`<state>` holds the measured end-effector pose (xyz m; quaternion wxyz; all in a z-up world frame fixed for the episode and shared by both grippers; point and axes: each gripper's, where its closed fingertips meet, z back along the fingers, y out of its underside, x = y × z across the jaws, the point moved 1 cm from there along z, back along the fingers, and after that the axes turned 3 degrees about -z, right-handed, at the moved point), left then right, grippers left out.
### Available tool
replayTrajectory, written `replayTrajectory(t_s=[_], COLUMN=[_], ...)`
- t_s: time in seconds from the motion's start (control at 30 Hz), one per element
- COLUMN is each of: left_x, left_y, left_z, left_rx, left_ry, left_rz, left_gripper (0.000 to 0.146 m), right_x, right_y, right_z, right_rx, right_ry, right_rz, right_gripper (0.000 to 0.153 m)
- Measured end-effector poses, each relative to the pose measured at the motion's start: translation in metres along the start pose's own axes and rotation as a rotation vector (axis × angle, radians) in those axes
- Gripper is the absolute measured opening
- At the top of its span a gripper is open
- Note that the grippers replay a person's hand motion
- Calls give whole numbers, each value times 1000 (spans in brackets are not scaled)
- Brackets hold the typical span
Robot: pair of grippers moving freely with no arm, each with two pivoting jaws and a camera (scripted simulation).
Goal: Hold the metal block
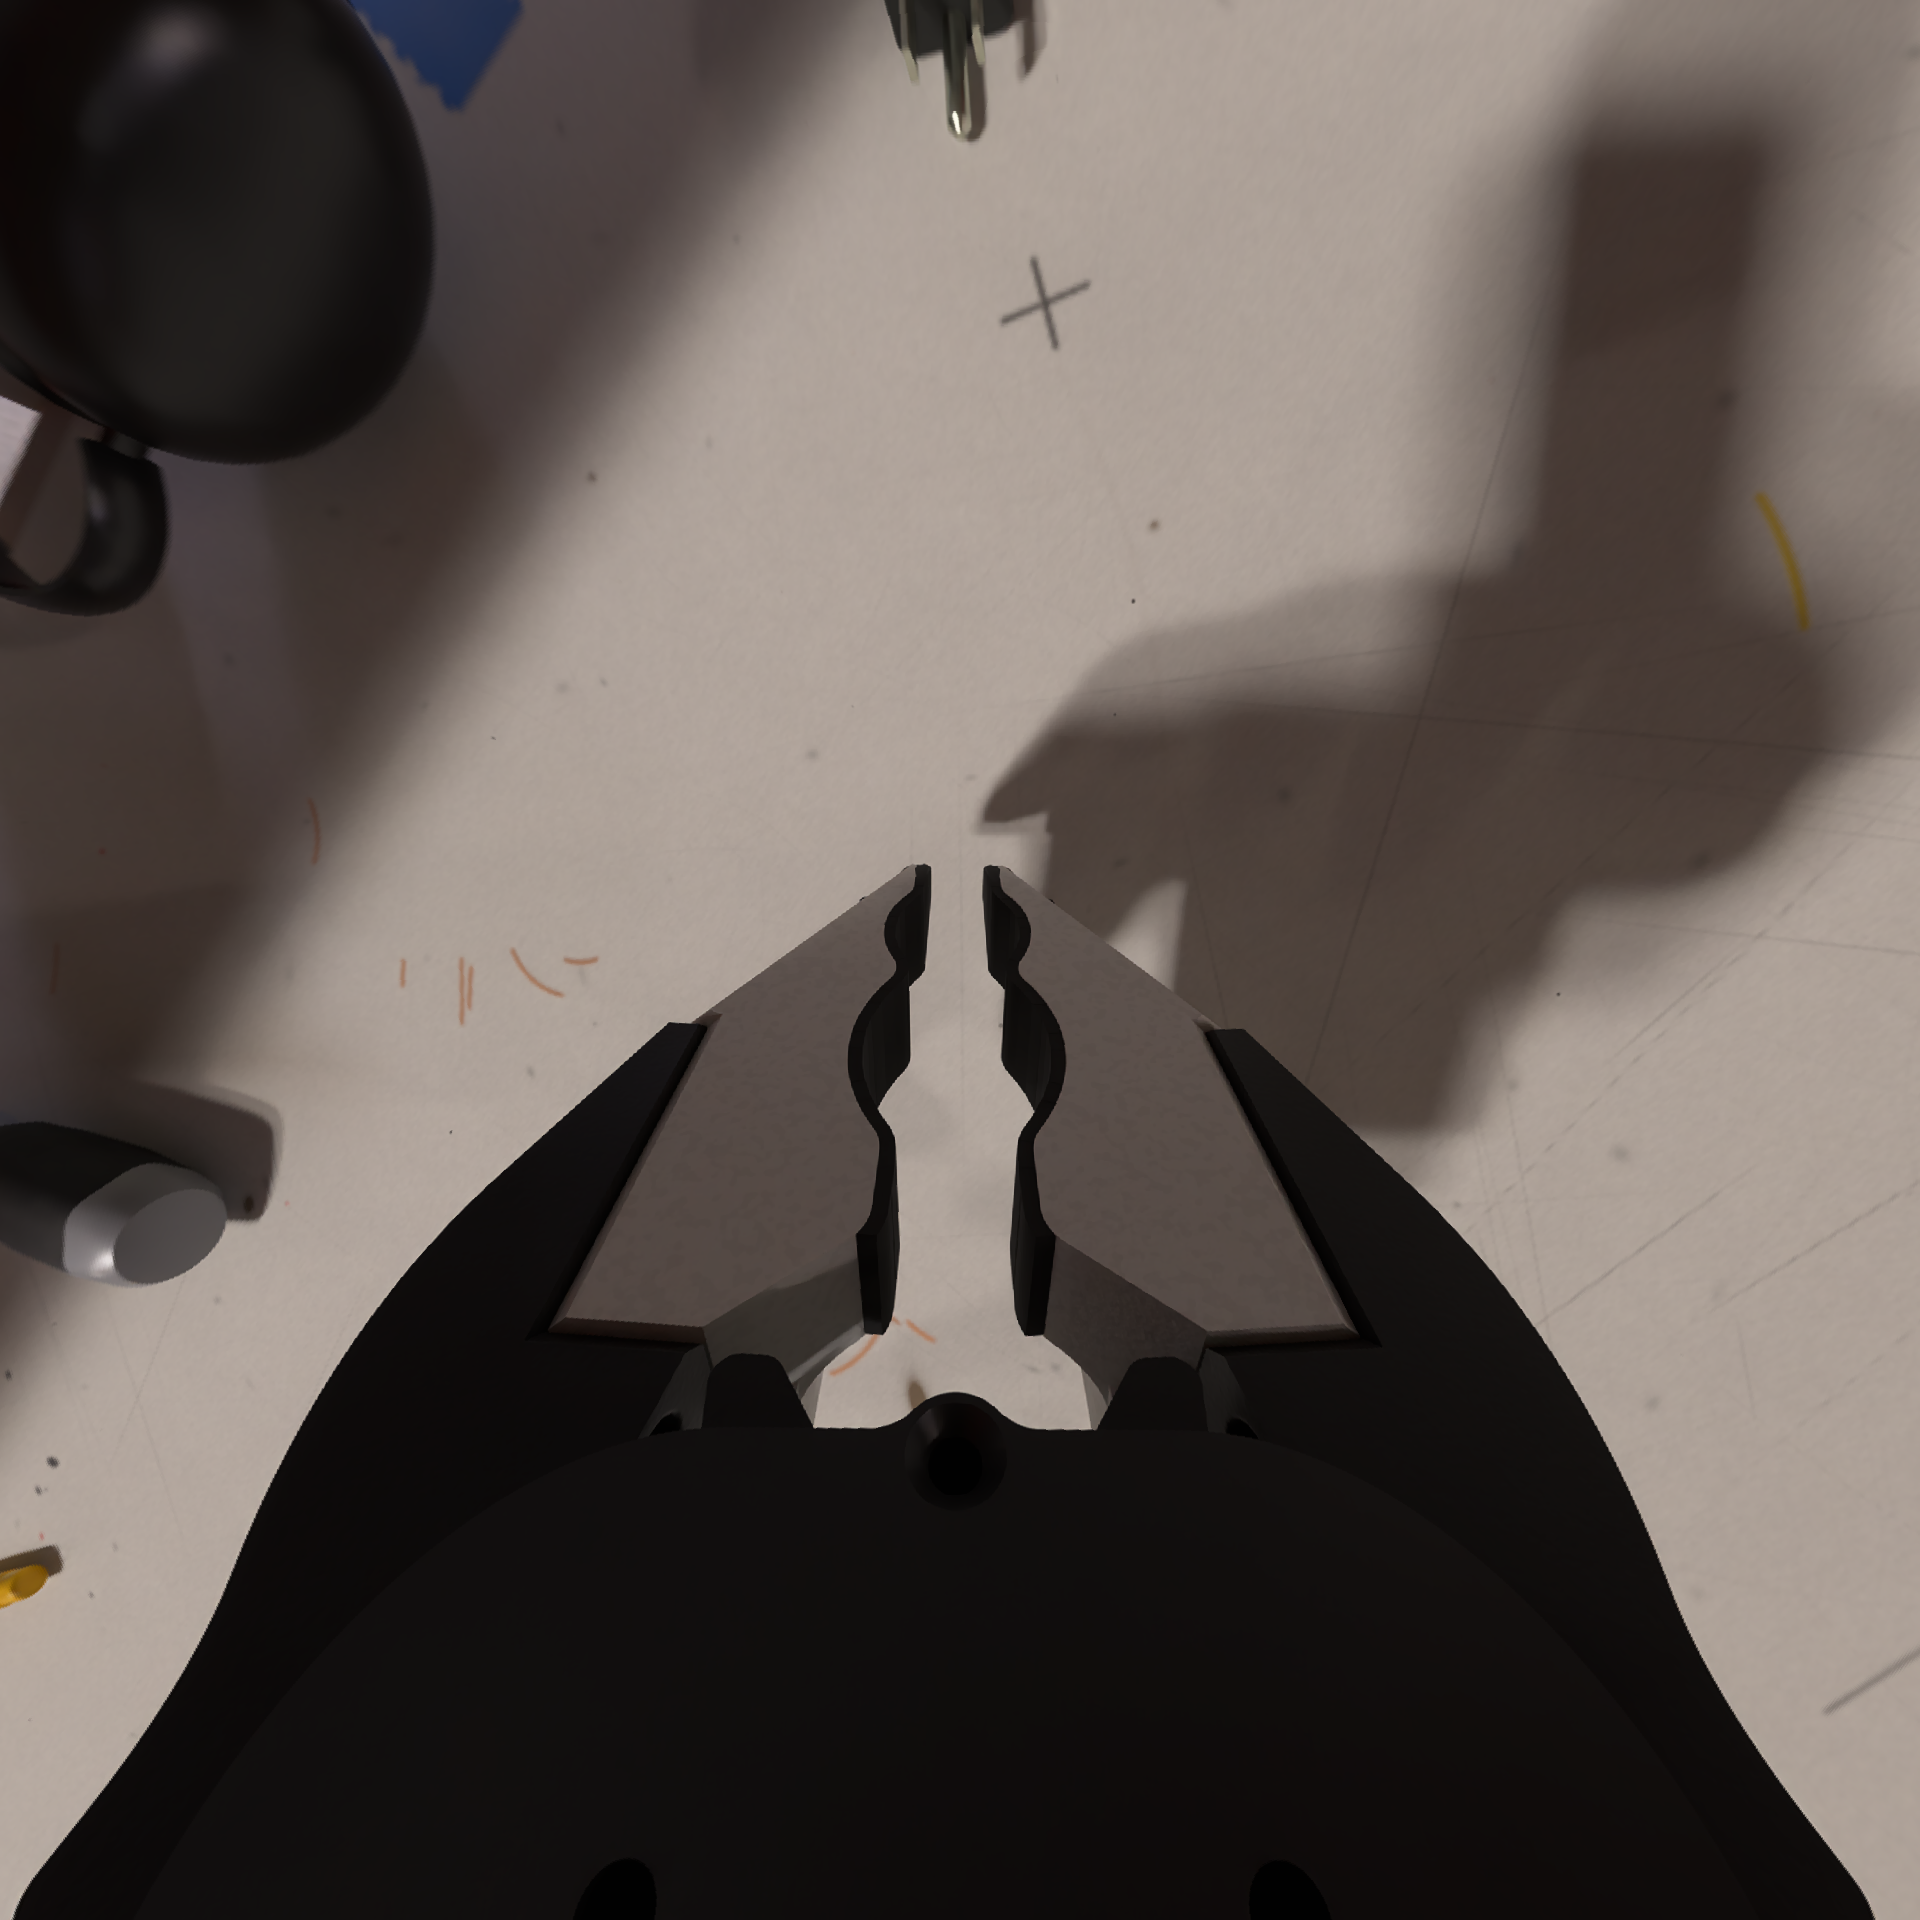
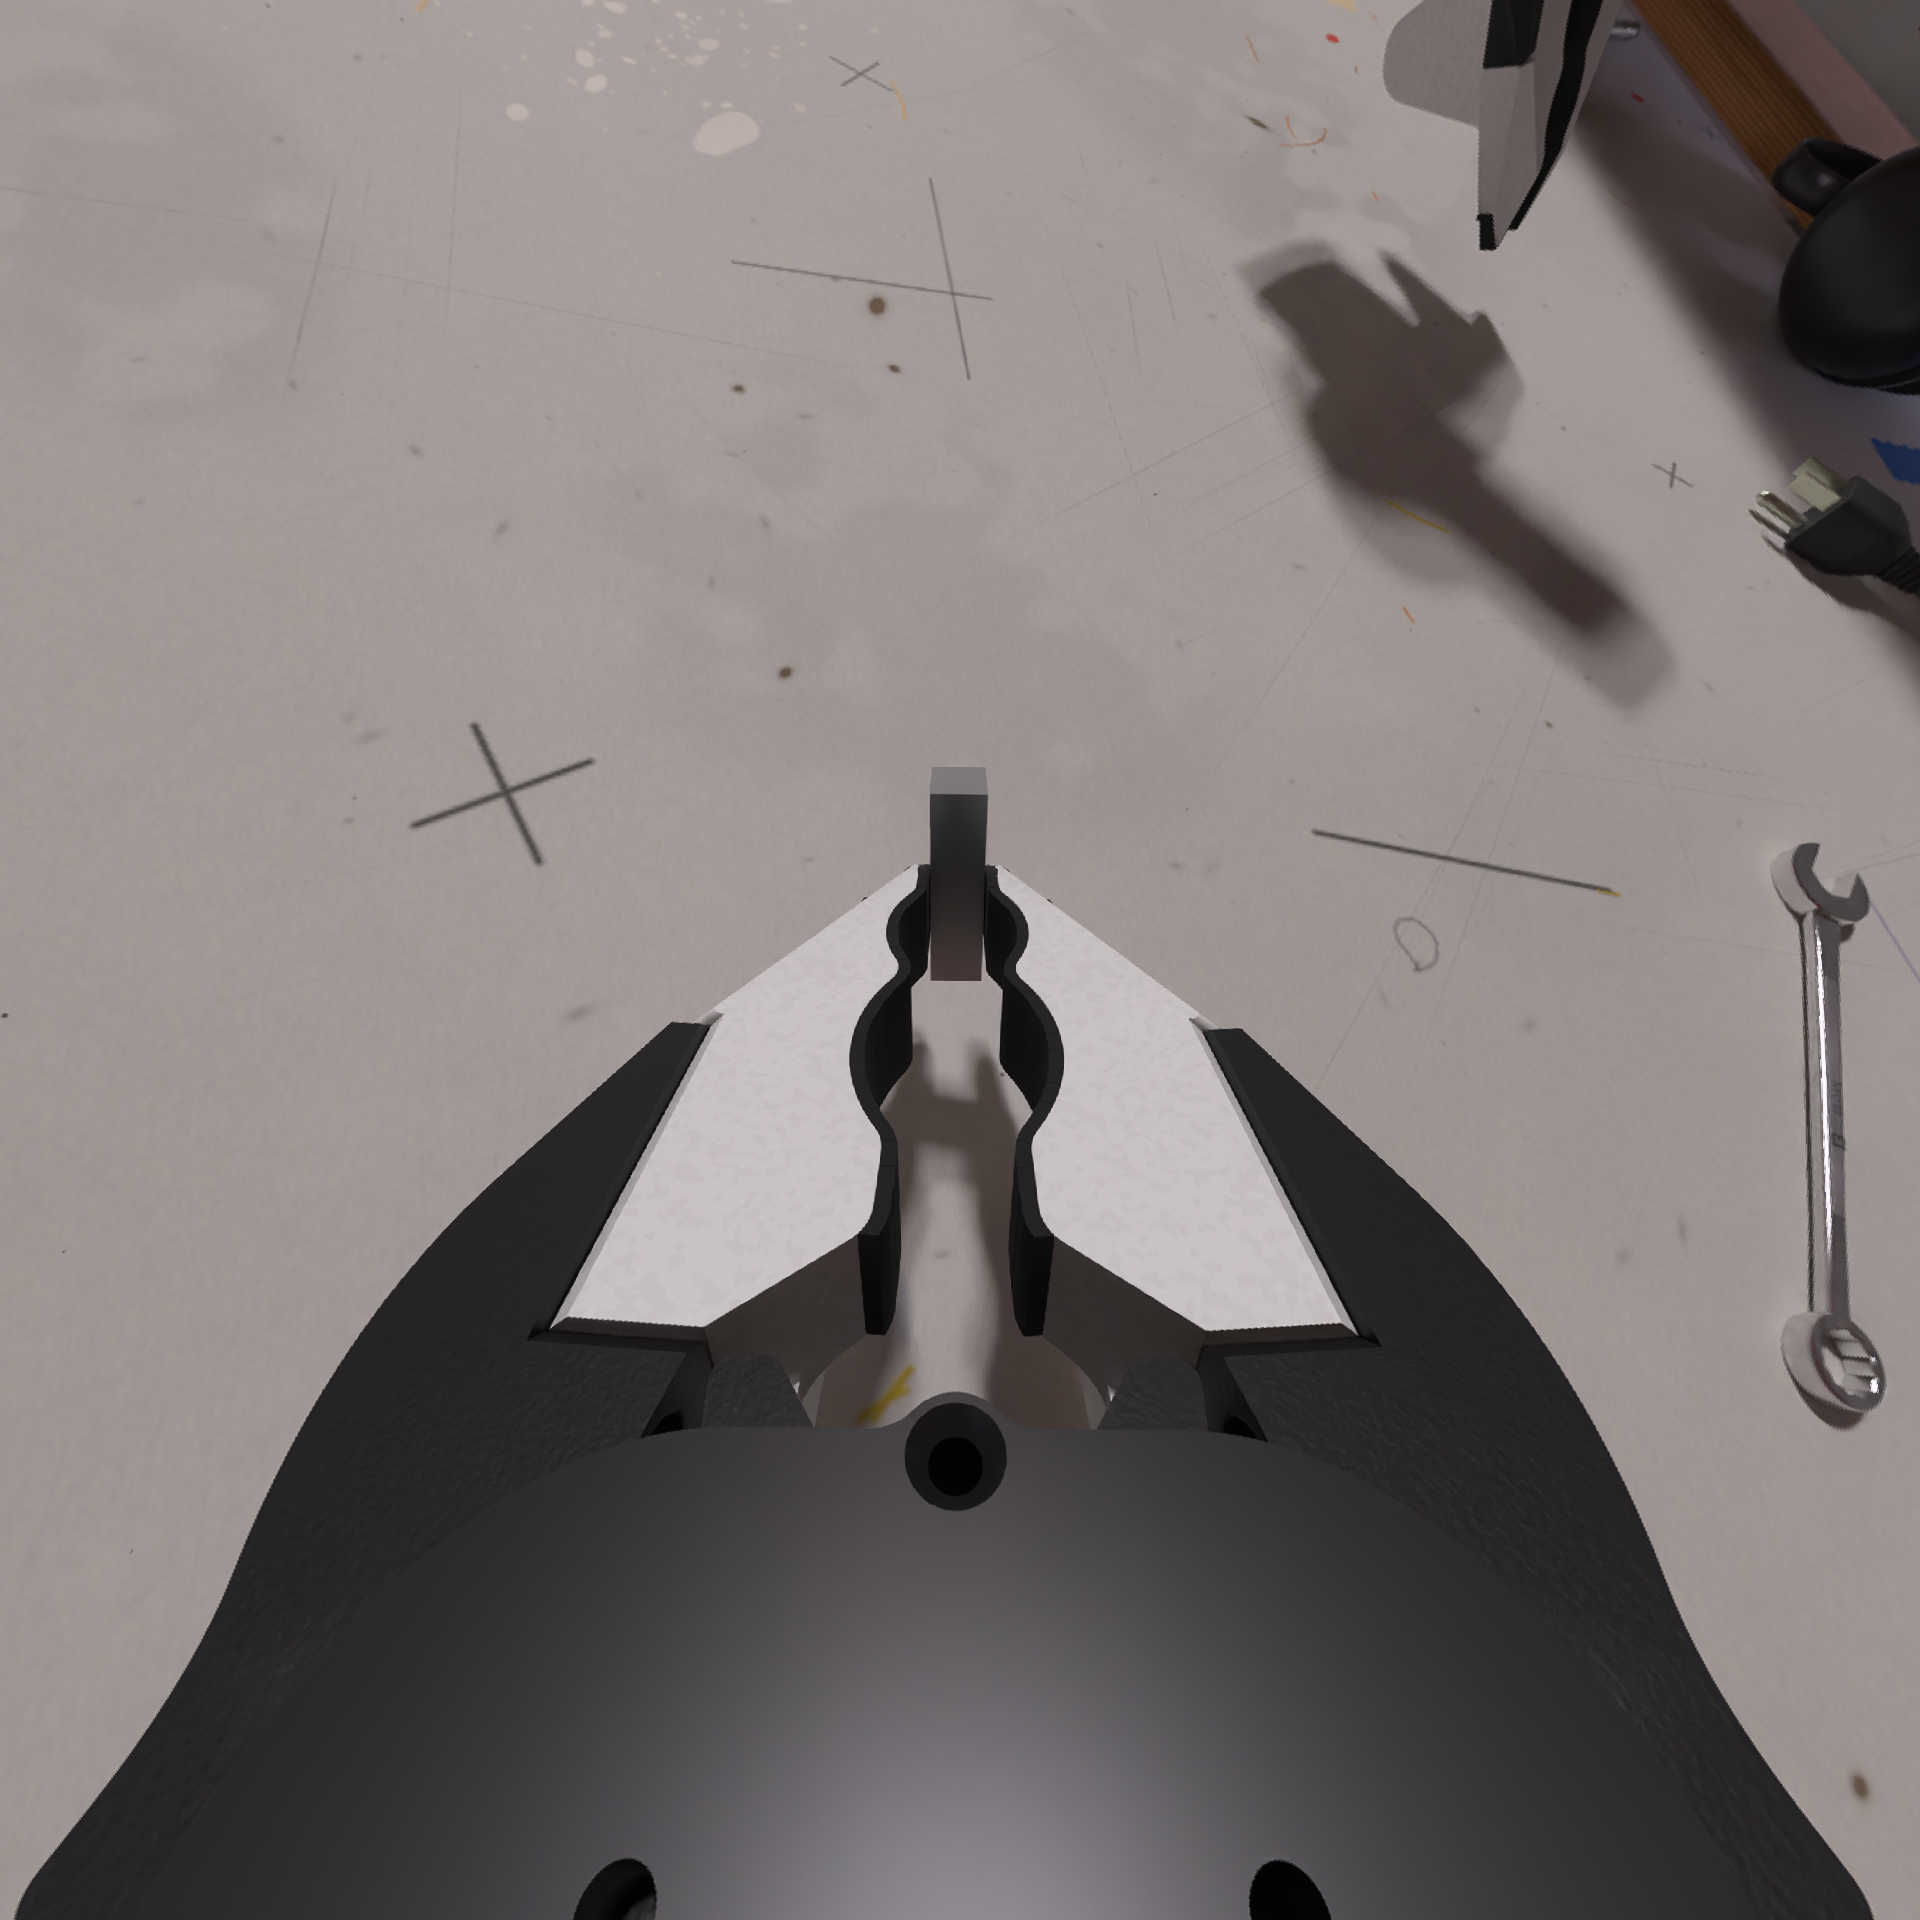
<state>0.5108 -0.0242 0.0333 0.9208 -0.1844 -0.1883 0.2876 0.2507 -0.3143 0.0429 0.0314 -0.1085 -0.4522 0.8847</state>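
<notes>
The metal block (image 2: 957, 831) is a small grey bar standing upright between my right gripper's (image 2: 957, 883) tips. That gripper is shut on its lower part, and its top pokes out past the fingertips. It is held above the pale worktable (image 2: 623, 520), with a shadow underneath. My left gripper (image 1: 957, 883) hangs over the table with its jaws drawn in to a narrow gap and nothing between them. It also shows in the right wrist view (image 2: 1538, 125) at the top right.
A silver wrench (image 2: 1829, 1132) lies at the right. A black plug (image 2: 1839, 530) (image 1: 961, 62) and a large black rounded object (image 1: 208, 229) (image 2: 1860, 291) lie beyond. A black-and-grey cylinder (image 1: 135, 1216) and a small yellow piece (image 1: 26, 1579) lie at the left.
</notes>
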Motion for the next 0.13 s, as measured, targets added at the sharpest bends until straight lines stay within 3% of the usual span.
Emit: replayTrajectory(t_s=[0.13], left_x=[3], left_y=[4], left_z=[-5], left_rx=[63], left_ry=[36], left_rz=[-1], left_gripper=[10], right_x=[-2], right_y=[0], right_z=[2], right_rx=[1], right_ry=[-1], right_rz=[-27], right_gripper=[9])
